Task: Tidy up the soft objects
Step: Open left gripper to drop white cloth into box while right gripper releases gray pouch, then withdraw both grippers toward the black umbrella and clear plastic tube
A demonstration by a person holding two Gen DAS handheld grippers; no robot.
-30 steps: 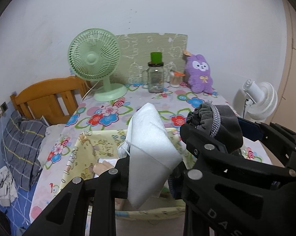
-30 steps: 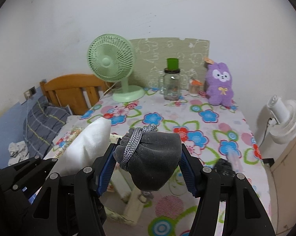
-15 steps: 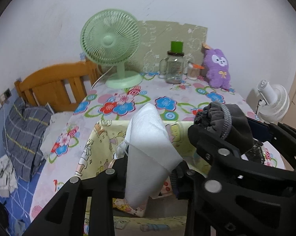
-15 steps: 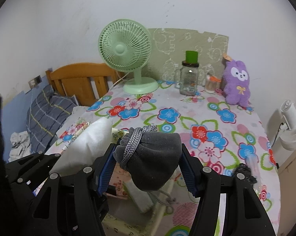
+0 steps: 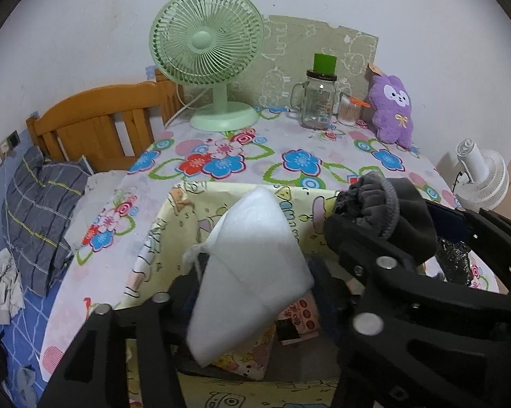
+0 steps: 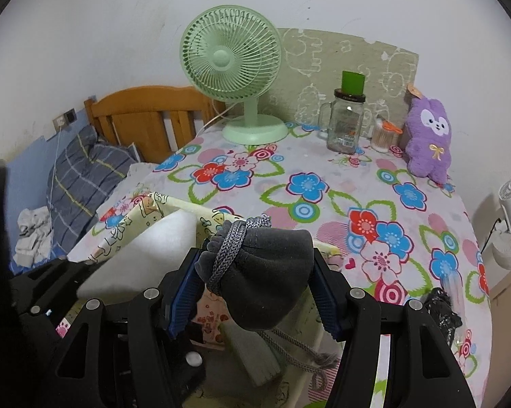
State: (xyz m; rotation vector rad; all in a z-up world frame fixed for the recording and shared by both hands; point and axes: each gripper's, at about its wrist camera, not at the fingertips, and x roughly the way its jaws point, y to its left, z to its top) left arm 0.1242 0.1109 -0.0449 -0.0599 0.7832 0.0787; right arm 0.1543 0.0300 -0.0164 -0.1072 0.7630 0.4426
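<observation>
Pouch in right tongs.

The desk wears a flowered cloth, and the green fan stands at its far edge by the wall. To the right of the fan stand a glass jar with a green lid, a small cotton-swab container and a purple plush toy. Nearer than the fan, at the desk's front, sits a yellow cartoon-print fabric box, and well to the fan's right near the front edge lies a crumpled black item.
</observation>
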